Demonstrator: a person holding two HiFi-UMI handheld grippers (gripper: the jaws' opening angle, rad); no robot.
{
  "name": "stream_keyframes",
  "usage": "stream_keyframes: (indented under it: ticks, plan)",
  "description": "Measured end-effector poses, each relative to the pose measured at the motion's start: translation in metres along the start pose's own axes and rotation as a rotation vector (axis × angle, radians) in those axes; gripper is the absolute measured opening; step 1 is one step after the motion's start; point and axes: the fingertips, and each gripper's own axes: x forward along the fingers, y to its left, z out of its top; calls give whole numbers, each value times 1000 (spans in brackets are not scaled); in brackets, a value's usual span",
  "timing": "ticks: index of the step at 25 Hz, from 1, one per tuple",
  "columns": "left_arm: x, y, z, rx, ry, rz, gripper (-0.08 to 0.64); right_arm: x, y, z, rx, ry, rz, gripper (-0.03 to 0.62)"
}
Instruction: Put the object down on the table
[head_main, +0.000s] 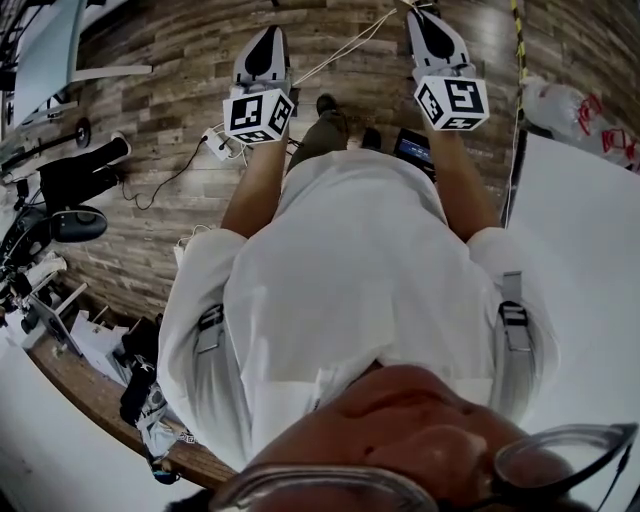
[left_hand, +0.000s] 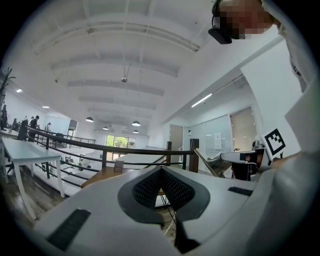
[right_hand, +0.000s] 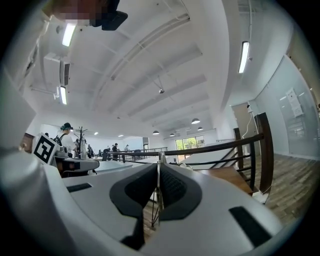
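No words, numbers or brand names can be read in any view. The marker cubes (head_main: 258, 115) carry only black-and-white square code patterns, with no lettering on them. The white sheets (left_hand: 218, 141) posted on the glass wall (left_hand: 210, 131), seen from both gripper views, are too small for any print to be made out.

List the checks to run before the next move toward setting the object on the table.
1. Object in left gripper: not ok, its fingers meet on nothing.
2. Object in right gripper: not ok, it is shut and empty.
3. Table in sight: ok, a white table lies at the person's right.
4. Grippers over the table: not ok, both hang over the wood floor.
5. Floor ahead free: not ok, a cable runs across it.
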Motion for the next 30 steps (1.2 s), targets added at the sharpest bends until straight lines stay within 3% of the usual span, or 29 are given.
stream_keyframes:
  ticks: [6,15,25,30]
  plan:
    - [25,24,-5,-4,-3,14,14,26,-14,-2,-24,7,-8,25]
    - [107,94,-4,13,-23,-27,14,134,-24,-1,-50,2,33,25]
    - [193,208,2,-8,-12,-31,14,273,-22,6,-69,36,51,25]
    - [221,230,0,-13,1,-27,14,304,-34,11,-48,30,54,25]
